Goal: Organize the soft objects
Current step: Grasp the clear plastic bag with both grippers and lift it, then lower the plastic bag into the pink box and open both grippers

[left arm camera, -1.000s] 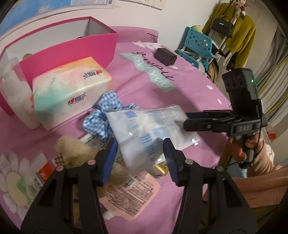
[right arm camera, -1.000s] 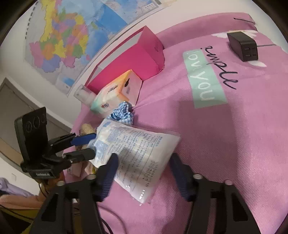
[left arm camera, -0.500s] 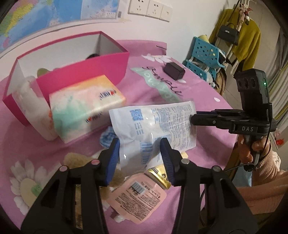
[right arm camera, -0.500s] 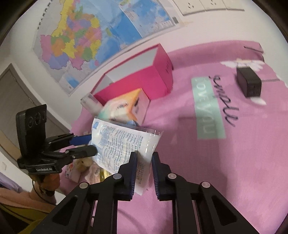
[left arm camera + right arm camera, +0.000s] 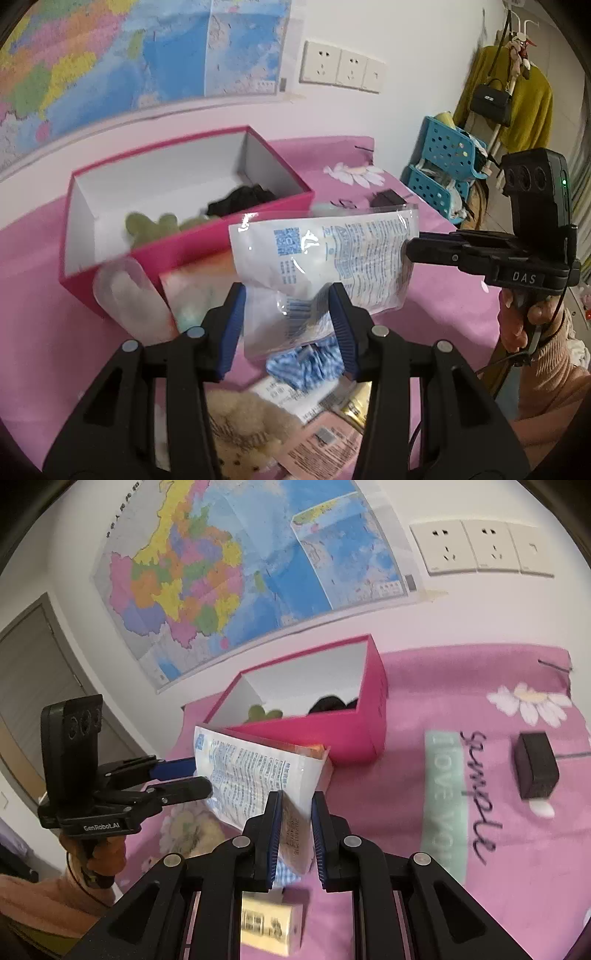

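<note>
Wall map (image 5: pixel 236 565), sockets (image 5: pixel 480 546), perhaps charger (image 5: pixel 535 771).

Glossy plastic pouch (image 5: pixel 325 254), cardboard box (image 5: pixel 192 243)

We hold our right gripper (image 5: pixel 295 827) clamped nearly closed, while our left gripper (image 5: pixel 288 325) stays parted, both raised and facing inward.

clear blue-printed pouch (image 5: pixel 325 258) held aloft, near open pink box (image 5: pixel 192 236).
</note>
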Demonstrator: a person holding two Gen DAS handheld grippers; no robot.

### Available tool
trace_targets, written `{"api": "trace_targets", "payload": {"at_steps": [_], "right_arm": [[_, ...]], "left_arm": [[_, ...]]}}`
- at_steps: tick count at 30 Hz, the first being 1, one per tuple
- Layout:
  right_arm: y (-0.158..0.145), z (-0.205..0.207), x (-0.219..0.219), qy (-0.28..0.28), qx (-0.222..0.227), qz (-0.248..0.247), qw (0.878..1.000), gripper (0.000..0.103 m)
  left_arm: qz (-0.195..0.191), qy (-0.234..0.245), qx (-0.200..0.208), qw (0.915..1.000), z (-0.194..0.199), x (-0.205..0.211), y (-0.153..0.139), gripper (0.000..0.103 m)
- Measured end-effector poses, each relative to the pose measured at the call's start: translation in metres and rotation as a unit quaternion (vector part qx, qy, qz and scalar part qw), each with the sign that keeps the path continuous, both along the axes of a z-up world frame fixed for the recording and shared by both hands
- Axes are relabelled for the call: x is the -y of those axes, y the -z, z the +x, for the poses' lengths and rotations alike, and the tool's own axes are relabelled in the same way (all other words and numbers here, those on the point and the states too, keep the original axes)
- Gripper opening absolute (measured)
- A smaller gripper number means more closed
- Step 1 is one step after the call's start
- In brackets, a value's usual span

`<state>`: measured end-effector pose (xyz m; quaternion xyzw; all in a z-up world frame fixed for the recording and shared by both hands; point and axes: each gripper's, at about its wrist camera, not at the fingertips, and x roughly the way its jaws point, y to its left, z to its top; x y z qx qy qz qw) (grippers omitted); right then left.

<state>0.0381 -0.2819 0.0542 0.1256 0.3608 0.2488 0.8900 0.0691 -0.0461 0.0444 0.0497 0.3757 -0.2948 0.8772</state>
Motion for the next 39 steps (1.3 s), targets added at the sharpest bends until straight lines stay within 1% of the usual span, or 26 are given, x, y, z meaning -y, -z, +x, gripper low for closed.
{"api": "trace_targets", "payload": {"at_steps": [6,13,17,21,26,31,32,34,35,39], "right_arm": [[-0.006,0.017,-0.001,-0.002,0.008,0.003,1.000,0.016],[-0.023,0.043,-0.008,-0.009,0.026,-0.007,1.000,0.016],[-0.033,0.066,-0.013,-0.010,0.033,-0.013,0.999,0.016],[-0.037,0.095,-0.019,-0.011,0.032,-0.016,0.999,0.016],[-0.029,0.132,-0.026,-0.004,0.017,-0.019,1.000,0.016],[-0.013,0.167,-0.033,0.005,-0.012,-0.030,0.999,0.016],[-0.011,0.173,-0.034,0.009,-0.017,-0.031,0.999,0.016],[-0.006,0.182,-0.037,0.013,-0.027,-0.041,0.999,0.016],[-0.005,0.186,-0.039,0.024,-0.028,-0.051,0.998,0.018],[-0.001,0.192,-0.042,0.040,-0.027,-0.066,0.997,0.020]], "left_arm": [[0.003,-0.016,0.008,0.9998,0.017,0.001,-0.008,0.048],[0.008,-0.033,0.007,0.9994,0.042,0.003,-0.014,0.048],[0.004,-0.052,-0.006,0.9986,0.065,0.002,-0.020,0.048],[0.013,-0.072,-0.010,0.9973,0.087,0.003,-0.024,0.048],[0.028,-0.095,-0.026,0.9948,0.118,0.004,-0.023,0.049],[0.049,-0.117,-0.060,0.9900,0.149,0.007,-0.011,0.049],[0.053,-0.122,-0.073,0.9884,0.156,0.007,-0.007,0.049],[0.058,-0.134,-0.083,0.9859,0.164,0.006,-0.003,0.049],[0.061,-0.138,-0.087,0.9847,0.167,0.006,-0.001,0.049],[0.053,-0.156,-0.098,0.9814,0.176,0.003,0.001,0.049]]}}
